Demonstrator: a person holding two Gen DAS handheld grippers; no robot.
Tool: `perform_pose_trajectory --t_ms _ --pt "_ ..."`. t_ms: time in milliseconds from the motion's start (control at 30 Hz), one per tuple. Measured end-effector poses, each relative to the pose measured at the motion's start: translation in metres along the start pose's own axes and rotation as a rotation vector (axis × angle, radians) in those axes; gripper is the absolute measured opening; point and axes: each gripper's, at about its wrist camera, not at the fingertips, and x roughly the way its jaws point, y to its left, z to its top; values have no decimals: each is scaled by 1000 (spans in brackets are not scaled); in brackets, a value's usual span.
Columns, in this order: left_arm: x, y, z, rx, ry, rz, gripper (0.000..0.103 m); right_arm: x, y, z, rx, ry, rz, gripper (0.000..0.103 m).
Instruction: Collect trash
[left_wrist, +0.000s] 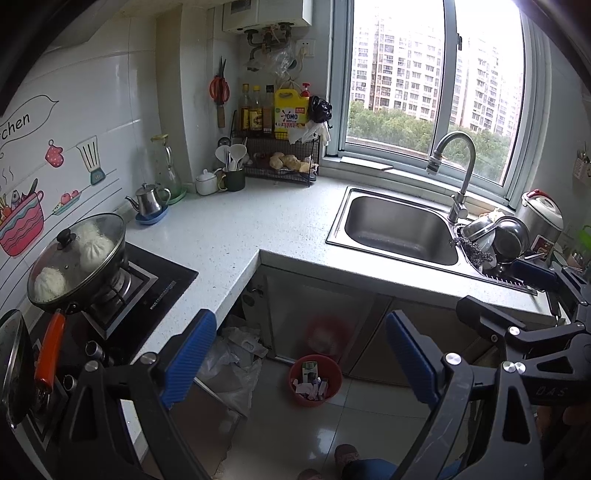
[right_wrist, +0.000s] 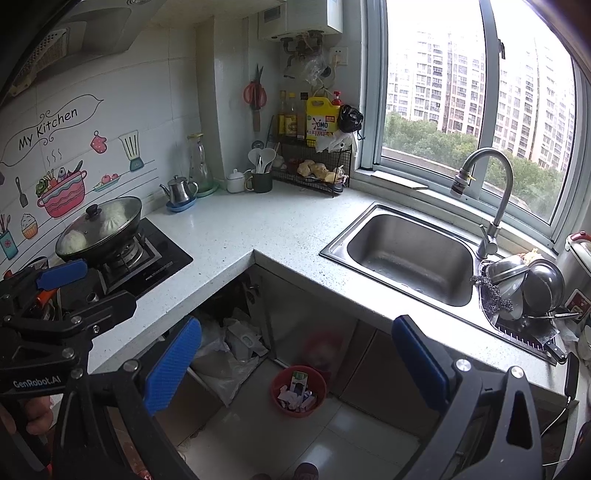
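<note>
Both the left gripper (left_wrist: 299, 354) and right gripper (right_wrist: 295, 365) hang spread and empty, framing the red bin (right_wrist: 298, 390) of paper scraps at lower centre, likely lining up a reach.

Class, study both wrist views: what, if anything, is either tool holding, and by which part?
Nothing is held. The left tool and the right tool both stand open and empty, above the small red plastic waste bin on the floor.
</note>
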Motion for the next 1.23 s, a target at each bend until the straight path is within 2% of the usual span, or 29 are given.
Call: perform_pose_trajectory --t_ms 1233 --pt "12 8 -1 4 38 -13 92 10 10 0 22 28 0 103"
